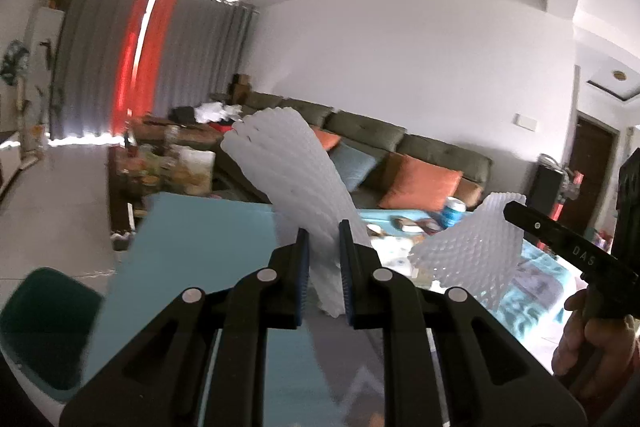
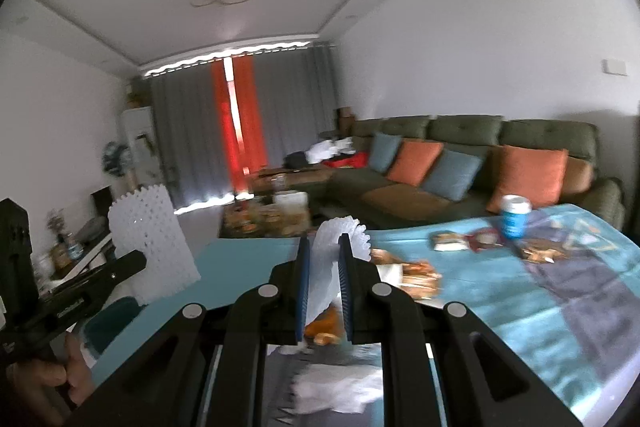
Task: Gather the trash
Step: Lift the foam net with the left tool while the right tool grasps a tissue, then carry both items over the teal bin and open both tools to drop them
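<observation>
My left gripper (image 1: 324, 231) is shut on a white foam net sleeve (image 1: 296, 167) that stands up above the blue-covered table (image 1: 192, 227). The same sleeve shows in the right wrist view (image 2: 152, 227), with the left gripper's body (image 2: 80, 291) at the far left. My right gripper (image 2: 325, 241) is shut on a second white foam net sleeve (image 2: 336, 239), held above the table (image 2: 500, 287). That second sleeve shows in the left wrist view (image 1: 472, 251), pinched by the right gripper's finger (image 1: 560, 239).
On the table lie snack wrappers (image 2: 468, 241), a blue can (image 2: 515, 217), food scraps (image 2: 416, 273) and crumpled white tissue (image 2: 340, 387). A dark green bin (image 1: 44, 323) stands left of the table. A green sofa with cushions (image 2: 460, 163) lies behind.
</observation>
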`<state>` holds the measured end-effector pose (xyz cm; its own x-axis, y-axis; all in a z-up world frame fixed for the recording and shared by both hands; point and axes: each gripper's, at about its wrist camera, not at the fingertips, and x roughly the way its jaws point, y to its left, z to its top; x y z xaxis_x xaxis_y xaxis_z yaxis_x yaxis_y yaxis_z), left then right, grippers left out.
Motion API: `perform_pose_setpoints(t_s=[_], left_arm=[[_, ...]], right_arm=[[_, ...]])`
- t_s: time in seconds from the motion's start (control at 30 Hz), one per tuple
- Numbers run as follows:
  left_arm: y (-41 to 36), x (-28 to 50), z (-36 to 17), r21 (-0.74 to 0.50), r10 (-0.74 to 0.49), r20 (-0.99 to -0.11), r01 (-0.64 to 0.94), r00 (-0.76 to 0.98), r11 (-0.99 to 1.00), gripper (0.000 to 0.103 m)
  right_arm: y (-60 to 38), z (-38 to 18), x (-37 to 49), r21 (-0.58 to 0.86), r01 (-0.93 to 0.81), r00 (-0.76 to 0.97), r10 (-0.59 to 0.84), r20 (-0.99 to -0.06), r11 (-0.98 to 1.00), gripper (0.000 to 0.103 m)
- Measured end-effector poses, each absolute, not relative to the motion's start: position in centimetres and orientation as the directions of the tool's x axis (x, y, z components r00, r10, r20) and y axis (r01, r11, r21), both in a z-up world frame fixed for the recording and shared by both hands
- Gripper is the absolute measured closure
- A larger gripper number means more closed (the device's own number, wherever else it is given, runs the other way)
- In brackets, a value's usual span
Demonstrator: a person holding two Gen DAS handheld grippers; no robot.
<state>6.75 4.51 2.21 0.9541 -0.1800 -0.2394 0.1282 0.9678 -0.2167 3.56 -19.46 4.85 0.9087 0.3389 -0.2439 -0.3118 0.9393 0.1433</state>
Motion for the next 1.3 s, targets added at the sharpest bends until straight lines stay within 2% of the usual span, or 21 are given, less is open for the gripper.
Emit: perform_pose_setpoints(t_s=[0.33,0.67,0.9,1.07,1.3], left_arm=[[11.6,2.3,3.3,-0.191,0.038,-0.24,-0.086,0.97,0.978,0.089],[19.1,-1.7,3.7,-0.159,0.245,-0.28,-0.297,0.928,0.942,0.089],[25.1,-3.7,3.1,-0.129,0.361,-0.344,-0.424,0.867,0.896,0.089],[28.4,-6.0,0.5,-0.137,0.392,-0.409,-0.481,0.824,0.866,0.088],[31.7,-3.4,-3.5,-0.167,0.387,-0.519,-0.535,0.762,0.828,0.088]], right_arm=[[-10.9,5.5,5.6,0.092,-0.524,0.812,0.53,-0.244,0.847,0.091],[-1.1,5.7,7.7,0.078,-0.711,0.654,0.699,-0.29,0.698,0.091],[6.4,5.3,9.1,0.077,-0.804,0.521,0.76,-0.389,0.59,0.091],[11.2,4.7,9.1,0.065,-0.845,0.442,0.761,-0.474,0.531,0.091],[17.5,1.5,10.8,0.065,-0.864,0.36,0.701,-0.616,0.5,0.091]])
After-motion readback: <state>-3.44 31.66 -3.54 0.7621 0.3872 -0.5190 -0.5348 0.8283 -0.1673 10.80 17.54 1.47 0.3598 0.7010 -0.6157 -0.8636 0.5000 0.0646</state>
